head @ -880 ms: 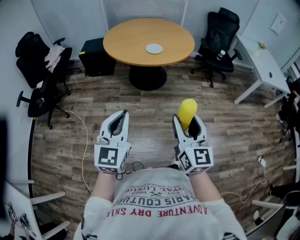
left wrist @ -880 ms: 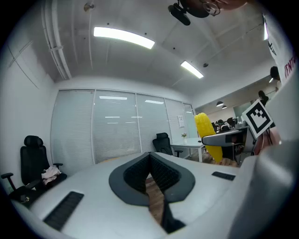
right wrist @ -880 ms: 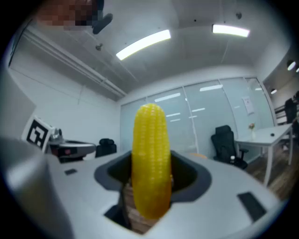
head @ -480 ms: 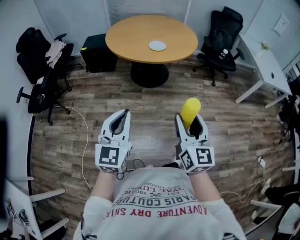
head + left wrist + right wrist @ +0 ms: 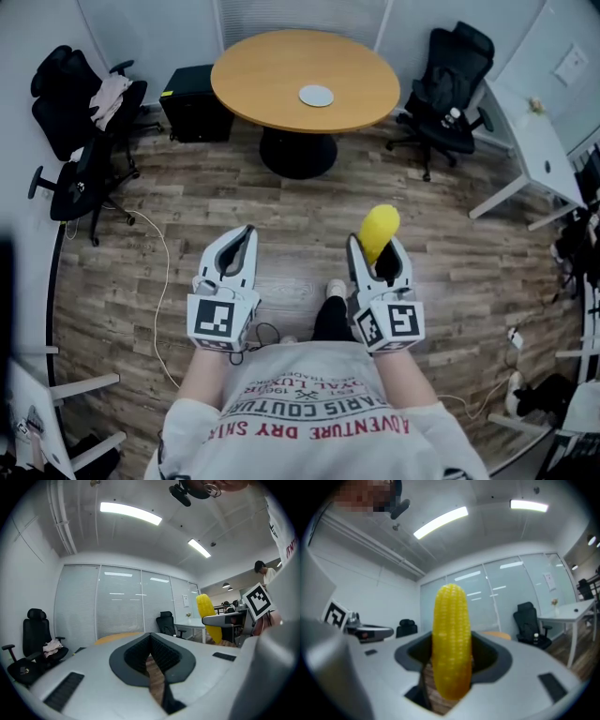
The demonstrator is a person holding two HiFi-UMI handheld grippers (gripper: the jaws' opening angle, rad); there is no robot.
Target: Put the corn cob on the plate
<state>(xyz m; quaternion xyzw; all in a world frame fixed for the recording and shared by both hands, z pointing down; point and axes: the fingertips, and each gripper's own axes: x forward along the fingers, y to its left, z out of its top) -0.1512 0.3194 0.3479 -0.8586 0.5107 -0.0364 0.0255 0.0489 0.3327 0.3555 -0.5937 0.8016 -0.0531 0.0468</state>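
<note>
Table [image 5: 272, 75] steady, corn cob [image 5: 378, 228] still clamped

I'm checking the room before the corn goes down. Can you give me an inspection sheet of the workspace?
Surface: round wooden table, not yet reached.
Job's things: plate on the table; corn cob upright in the right tongs.
Clutter: cloth draped over a left chair.
Grippers: right tongs shut on the corn cob; left tongs shut, empty.
Cables: white cable on the floor.
Surroundings: office chairs, white desk, black box.
</note>
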